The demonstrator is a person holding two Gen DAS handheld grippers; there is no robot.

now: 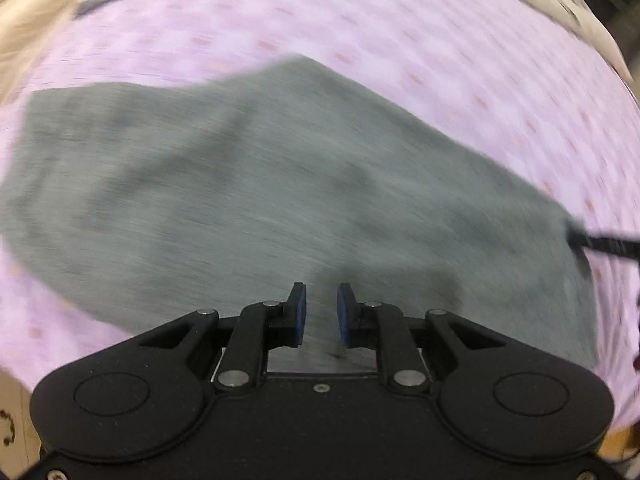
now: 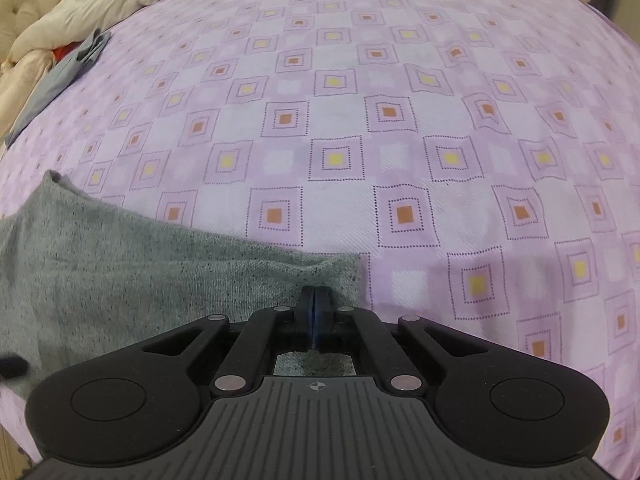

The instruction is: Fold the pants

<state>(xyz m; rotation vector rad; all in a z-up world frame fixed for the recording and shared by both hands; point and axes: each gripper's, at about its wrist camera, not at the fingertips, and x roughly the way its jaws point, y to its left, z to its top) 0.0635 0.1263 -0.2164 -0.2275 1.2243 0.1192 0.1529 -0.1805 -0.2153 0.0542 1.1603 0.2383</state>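
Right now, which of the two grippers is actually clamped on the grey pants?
The right gripper: it is shut on the pants near their corner. The left gripper is open above them, holding nothing.

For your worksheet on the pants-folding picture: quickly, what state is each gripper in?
Left gripper: open, holding nothing, above the grey pants.
Right gripper: closed at the pants' edge; whether it pinches fabric cannot be told.

Left wrist view motion-blurred throughout: bedsheet [image 1: 460,60] pattern smeared, grey pants [image 1: 260,184] edges soft. Dark object [image 1: 600,242] at right edge unidentifiable, cut off. Right wrist view: pants [image 2: 120,272] cut by left edge; black blurred object [image 2: 12,366] at left edge unidentifiable; grey garment [image 2: 68,68] partly hidden against bedding.
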